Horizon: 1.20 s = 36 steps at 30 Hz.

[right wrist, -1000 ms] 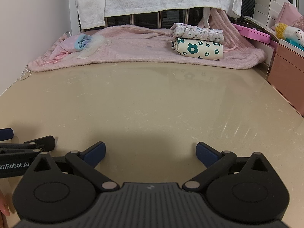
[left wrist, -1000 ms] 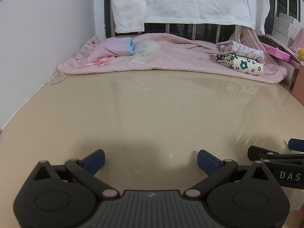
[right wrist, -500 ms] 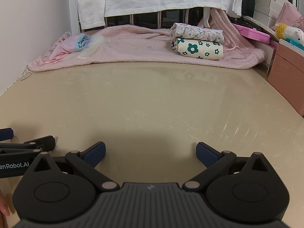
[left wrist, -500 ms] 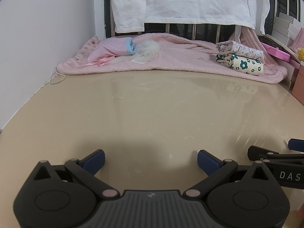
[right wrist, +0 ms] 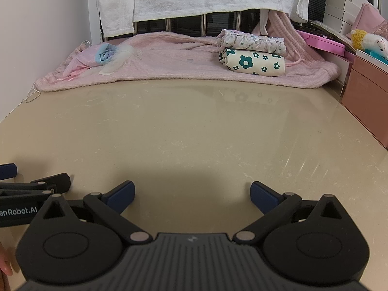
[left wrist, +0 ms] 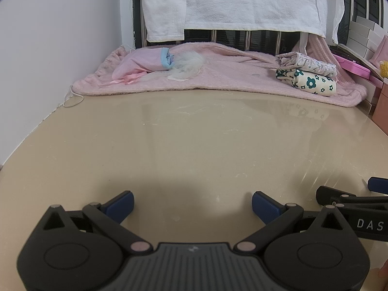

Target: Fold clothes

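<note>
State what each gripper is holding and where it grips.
Nothing is held. The left gripper and right gripper both have open jaws over the bare glossy beige tabletop.

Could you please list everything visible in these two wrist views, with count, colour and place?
Table: one, beige, foreground.
Blanket: one, pink, far edge.
Unfolded garment: one, pink and blue, left on blanket.
Folded clothes: two stacked, floral, right on blanket.
Towel: one, white, hung behind.
Boxes: several, pink and white, right side.
Plush toy: one, white and yellow, on the boxes.
Left gripper: open, empty.
Right gripper: open, empty.
</note>
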### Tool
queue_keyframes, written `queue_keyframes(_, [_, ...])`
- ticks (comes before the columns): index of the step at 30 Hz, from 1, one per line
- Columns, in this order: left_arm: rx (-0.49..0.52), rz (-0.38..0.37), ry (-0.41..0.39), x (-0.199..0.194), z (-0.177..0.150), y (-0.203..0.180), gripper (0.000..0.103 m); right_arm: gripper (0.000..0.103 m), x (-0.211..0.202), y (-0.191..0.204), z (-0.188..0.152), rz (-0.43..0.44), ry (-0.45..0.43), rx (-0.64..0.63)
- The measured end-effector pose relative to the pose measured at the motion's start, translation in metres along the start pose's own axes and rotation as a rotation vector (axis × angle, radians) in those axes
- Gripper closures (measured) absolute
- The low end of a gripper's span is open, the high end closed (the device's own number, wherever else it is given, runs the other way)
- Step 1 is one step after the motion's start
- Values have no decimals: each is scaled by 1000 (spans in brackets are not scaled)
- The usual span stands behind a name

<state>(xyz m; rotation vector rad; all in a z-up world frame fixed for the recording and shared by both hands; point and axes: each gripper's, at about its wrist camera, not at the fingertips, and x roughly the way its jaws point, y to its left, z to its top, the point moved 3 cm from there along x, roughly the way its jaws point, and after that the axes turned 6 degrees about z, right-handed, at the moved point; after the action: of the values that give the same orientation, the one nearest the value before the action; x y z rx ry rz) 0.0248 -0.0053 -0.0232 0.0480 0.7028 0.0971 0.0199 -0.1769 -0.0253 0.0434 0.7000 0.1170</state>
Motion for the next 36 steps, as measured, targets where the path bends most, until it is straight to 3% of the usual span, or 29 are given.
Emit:
queue_keyframes(20, [5,-4,3,2,1,3,0,0,0,3,-3,-5,-1,3])
queue_keyframes(24, [6,-103,3,-1,6,23,1,0,-1,1,-1,24,3,1])
queue_keyframes(26, [-53,-191,-51,-1,26,52,0,0,-3,3,17,117,-35,20])
queue_keyframes(28, [-111,-213,-105,15,67,84,0,0,-4,7,40,205,-75,25])
queue_keyframes(32, [-293,-82,-135,98,172,148,0,1,47,34,135,372,-70,17])
queue_keyframes(34, [-364,-93,-111,147,219,172,0,1,88,41,185,445,-124,14])
queue_keyframes(36, [-345,-141,-56,196,255,183,5,3,137,55,228,469,-111,-4])
